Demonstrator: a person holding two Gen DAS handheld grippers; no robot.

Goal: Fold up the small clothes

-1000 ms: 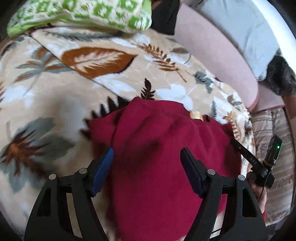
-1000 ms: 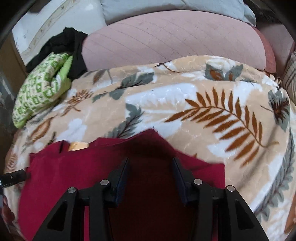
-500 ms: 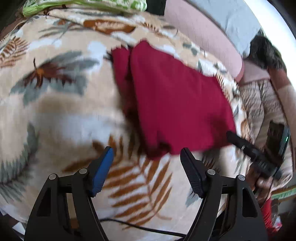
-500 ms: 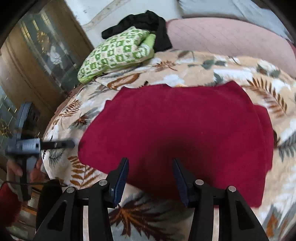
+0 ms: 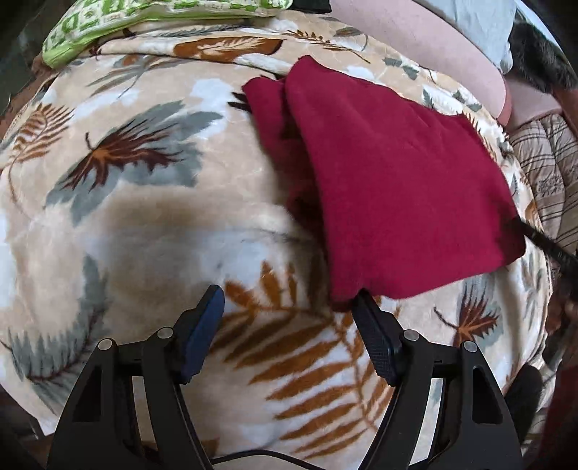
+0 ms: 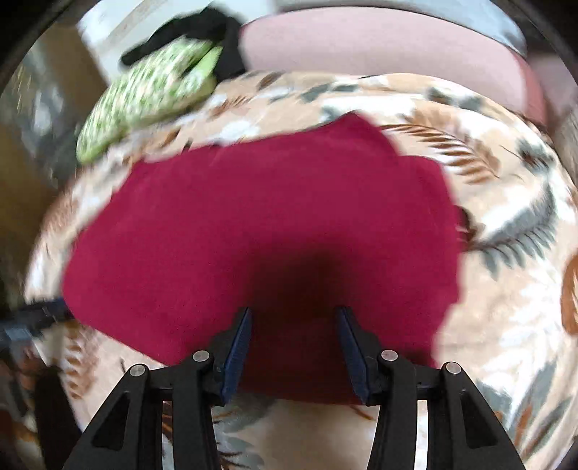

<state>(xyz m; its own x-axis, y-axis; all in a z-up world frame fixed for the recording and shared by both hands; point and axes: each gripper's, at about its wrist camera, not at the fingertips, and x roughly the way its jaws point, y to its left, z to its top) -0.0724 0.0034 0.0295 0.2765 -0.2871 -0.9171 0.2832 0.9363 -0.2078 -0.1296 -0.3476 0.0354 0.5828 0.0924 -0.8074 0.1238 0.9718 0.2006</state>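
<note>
Both jaws spread, left gripper (image 5: 287, 294) and right gripper (image 6: 293, 314) hover over red garment (image 5: 397, 173)

A plush beige blanket printed with grey, brown and rust leaves (image 5: 151, 202) fills most of both views, spread over a rounded bed. At the upper left lies a green-and-white patterned cushion (image 5: 108, 21) with a crumpled black garment (image 6: 202, 32) behind it, and a quilted pink padded headboard (image 6: 379, 47) curves across the top. In the left wrist view a pale grey pillow (image 5: 480, 21) sits at the upper right, a striped brown quilt (image 5: 549, 170) lies at the right edge, and daylight falls brightly over the blanket.
</note>
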